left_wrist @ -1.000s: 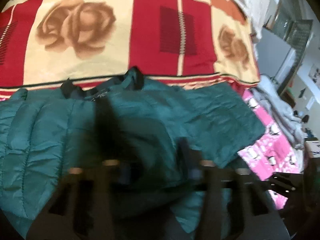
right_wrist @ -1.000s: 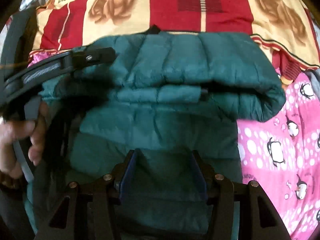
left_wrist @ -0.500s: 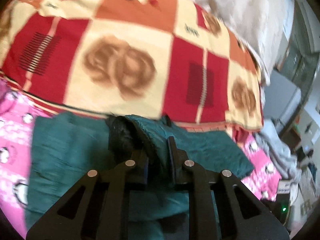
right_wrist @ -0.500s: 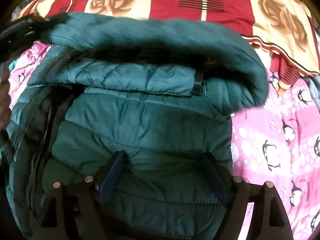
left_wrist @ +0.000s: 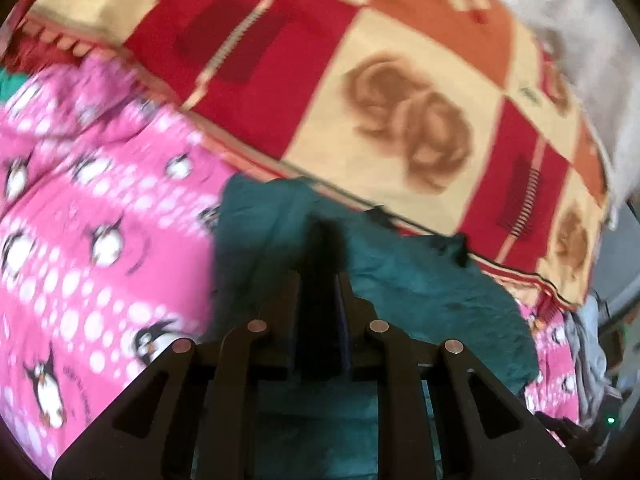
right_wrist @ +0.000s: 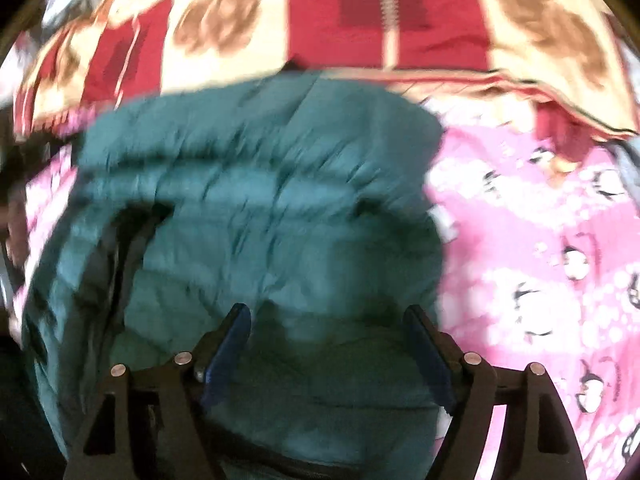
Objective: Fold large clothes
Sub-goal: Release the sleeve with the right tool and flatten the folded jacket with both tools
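1. In the left wrist view, the left gripper is seen clenched, its two fingers drawn close together, with a dark fold of the teal puffer jacket pinched between them.

2. From that pinch, the jacket is spread ahead of and to the right of the left gripper, and part of it is also seen below the fingers, under the gripper's frame.

3. To the left of the left gripper, the pink penguin-print sheet is laid bare, just beside the jacket's edge.

4. Beyond the jacket, the red and cream rose-patterned blanket is seen, with the jacket's far edge lying along its border.

5. In the right wrist view, the right gripper is held released, its blue-padded fingers standing wide apart directly over the jacket. Jacket fabric is seen between and below them; whether the pads touch it cannot be told, as the picture is blurred.

6. Ahead of the right gripper, the jacket is seen bunched in thick quilted folds, filling the middle of the view.

7. To the right of the jacket lies the penguin sheet, and beyond it the rose blanket.
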`<state>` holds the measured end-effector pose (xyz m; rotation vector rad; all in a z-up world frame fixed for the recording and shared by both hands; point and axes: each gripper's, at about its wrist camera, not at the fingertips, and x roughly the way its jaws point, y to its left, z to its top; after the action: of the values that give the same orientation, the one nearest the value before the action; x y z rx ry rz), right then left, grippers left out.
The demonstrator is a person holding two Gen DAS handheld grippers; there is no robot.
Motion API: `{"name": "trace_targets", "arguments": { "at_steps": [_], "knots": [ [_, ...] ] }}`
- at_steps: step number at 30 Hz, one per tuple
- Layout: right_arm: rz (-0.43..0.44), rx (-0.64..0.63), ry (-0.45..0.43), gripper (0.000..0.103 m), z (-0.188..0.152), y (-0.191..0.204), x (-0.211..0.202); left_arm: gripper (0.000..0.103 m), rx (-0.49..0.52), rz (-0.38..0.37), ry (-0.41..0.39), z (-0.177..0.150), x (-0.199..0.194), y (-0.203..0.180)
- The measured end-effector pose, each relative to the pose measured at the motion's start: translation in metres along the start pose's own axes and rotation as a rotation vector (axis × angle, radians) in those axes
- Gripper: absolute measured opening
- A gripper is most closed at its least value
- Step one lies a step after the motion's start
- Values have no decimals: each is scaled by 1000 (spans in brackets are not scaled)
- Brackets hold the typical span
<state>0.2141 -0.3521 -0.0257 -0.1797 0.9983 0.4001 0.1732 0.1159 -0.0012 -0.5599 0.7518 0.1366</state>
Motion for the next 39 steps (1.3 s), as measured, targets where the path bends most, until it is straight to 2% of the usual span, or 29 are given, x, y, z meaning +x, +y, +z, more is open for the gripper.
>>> {"name": "trace_targets", "arguments": {
  "at_steps": [2,5,6,7,9,11,13,15,18,19,20,22,24,27,33,36,39],
  "knots": [
    [-2,66,-63,77,5,-10,-15,15,-40,8,-33,2,-9,8],
    [-37,174,-211,73,17,-25,-38,15,-13,18,-146,5,-29,-1],
    [-46,184,-255,68,25,-26,-42,25,7,13,-167,6,-32,-7],
    [-71,182,-312,64,31,-24,-47,44,44,-1,-194,7,-33,-17],
    [-122,170,-404,64,41,-18,-51,67,132,-29,-260,2,-33,-41],
    [-151,158,-476,64,55,-16,-46,67,230,-42,-294,-3,-29,-62],
    [-102,159,-517,64,68,-12,-38,67,306,-38,-257,-7,-17,-79],
    [-39,155,-478,63,79,-7,-24,67,337,-13,-193,-10,0,-84],
    [-43,132,-396,59,90,-1,6,67,350,129,-65,-15,34,-75],
    [-31,133,-356,57,90,-2,15,68,338,200,-2,-18,49,-66],
    [-5,139,-303,56,92,-3,28,69,299,216,57,-22,60,-53],
    [54,133,-186,56,89,-4,53,70,243,176,104,-25,66,-40],
    [66,91,-94,56,82,-1,71,70,265,187,118,-29,65,-40],
    [67,48,-52,56,77,-1,76,71,315,220,129,-41,60,-45],
    [87,40,10,56,74,-10,75,71,342,238,141,-56,45,-45],
    [63,27,-11,56,80,-6,68,70,330,250,103,-56,35,-47],
    [54,28,-121,55,87,-5,46,70,310,257,16,-47,18,-54]
  ]
}}
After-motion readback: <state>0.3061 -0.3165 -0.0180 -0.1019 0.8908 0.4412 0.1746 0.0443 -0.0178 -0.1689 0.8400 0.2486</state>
